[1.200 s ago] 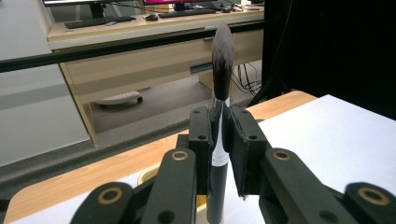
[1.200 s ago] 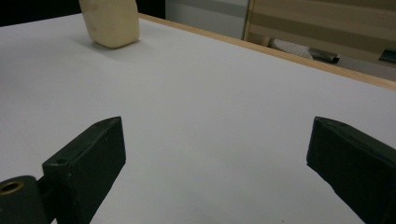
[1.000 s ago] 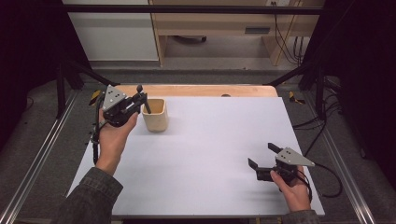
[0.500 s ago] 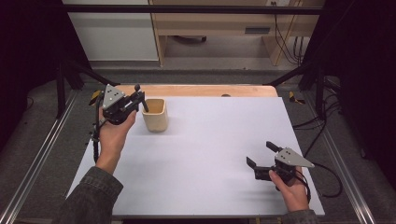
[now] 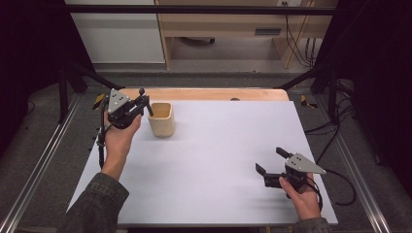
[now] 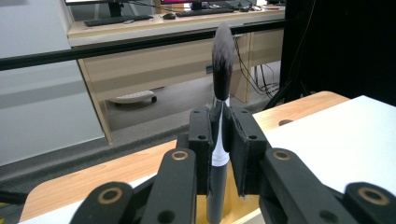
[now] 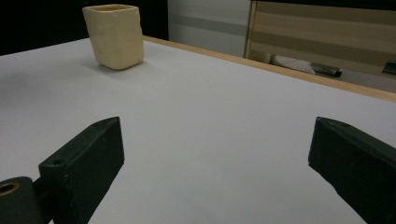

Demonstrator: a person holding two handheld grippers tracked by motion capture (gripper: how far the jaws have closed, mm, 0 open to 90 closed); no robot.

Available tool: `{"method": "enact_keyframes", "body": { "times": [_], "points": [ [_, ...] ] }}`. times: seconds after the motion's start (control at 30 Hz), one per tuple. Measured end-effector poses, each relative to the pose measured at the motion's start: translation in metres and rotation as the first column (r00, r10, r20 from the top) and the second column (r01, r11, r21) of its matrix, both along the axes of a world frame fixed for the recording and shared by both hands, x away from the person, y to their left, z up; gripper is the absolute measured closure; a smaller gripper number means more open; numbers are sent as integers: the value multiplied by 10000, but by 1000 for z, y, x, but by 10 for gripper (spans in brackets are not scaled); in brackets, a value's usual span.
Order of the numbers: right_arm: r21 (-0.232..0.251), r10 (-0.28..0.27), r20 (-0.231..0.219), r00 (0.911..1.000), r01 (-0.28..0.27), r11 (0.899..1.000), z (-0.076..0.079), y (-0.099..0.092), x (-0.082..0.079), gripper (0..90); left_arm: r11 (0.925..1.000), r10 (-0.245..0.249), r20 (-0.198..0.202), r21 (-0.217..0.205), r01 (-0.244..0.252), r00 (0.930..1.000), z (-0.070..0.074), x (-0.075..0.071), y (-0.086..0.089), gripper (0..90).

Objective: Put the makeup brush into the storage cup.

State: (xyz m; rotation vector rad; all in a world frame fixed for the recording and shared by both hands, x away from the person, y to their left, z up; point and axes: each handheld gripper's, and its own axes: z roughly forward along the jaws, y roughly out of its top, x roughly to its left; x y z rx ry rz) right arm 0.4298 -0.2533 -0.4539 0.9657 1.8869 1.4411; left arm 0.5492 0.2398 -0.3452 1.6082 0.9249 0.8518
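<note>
Lowering slightly toward the cup [image 5: 161,119], the left gripper [image 5: 141,104] is clamping a brush [image 6: 220,93] upright; right gripper [image 5: 272,162] fingers are resting wide.

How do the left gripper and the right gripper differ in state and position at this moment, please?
The left gripper is shut on a makeup brush, bristles up; the right gripper is open and holds nothing. The left gripper is raised beside the cream cup at the far left; the right gripper sits low over the white table, near right. Both have black jaws and are hand-held.
</note>
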Motion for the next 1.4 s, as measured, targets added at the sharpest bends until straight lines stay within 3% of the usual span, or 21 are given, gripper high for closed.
{"method": "enact_keyframes", "body": {
  "times": [1.4],
  "points": [
    [27,130,-85,9999,-129,9999,-1,0,1,37,9998,187,-231,-58,-188,9996,-24,18,-21,795]
  ]
}}
